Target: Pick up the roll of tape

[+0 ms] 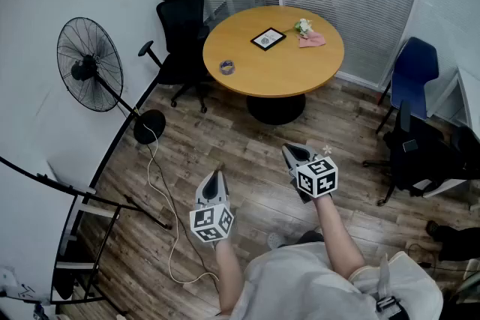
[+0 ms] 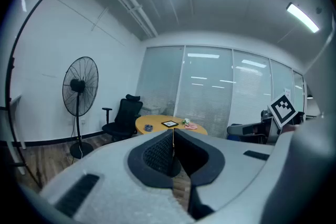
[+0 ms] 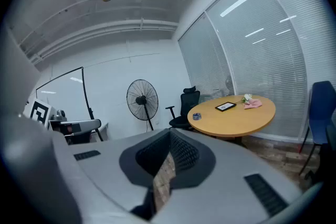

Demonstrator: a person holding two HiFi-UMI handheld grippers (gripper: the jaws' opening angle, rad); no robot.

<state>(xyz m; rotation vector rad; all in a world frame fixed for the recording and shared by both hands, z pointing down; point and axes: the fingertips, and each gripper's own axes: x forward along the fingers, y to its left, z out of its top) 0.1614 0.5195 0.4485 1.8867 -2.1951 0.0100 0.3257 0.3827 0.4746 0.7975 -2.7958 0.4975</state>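
The roll of tape (image 1: pixel 226 67) is small and bluish. It lies near the left edge of a round wooden table (image 1: pixel 285 75) across the room. It appears in the left gripper view as a tiny roll of tape (image 2: pixel 149 127) and in the right gripper view as the same roll of tape (image 3: pixel 196 116). My left gripper (image 1: pixel 215 176) and right gripper (image 1: pixel 292 154) hover over the wooden floor, well short of the table. Both point toward it. The left gripper (image 2: pixel 172 132) is shut with nothing in it. The right gripper (image 3: pixel 169 134) is shut and empty too.
On the table lie a black-framed picture (image 1: pixel 268 38), a flower (image 1: pixel 303 26) and a pink cloth (image 1: pixel 313 40). A black office chair (image 1: pixel 180 26) stands left of the table, a standing fan (image 1: pixel 90 64) with a floor cable further left, and a blue chair (image 1: pixel 414 65) at right.
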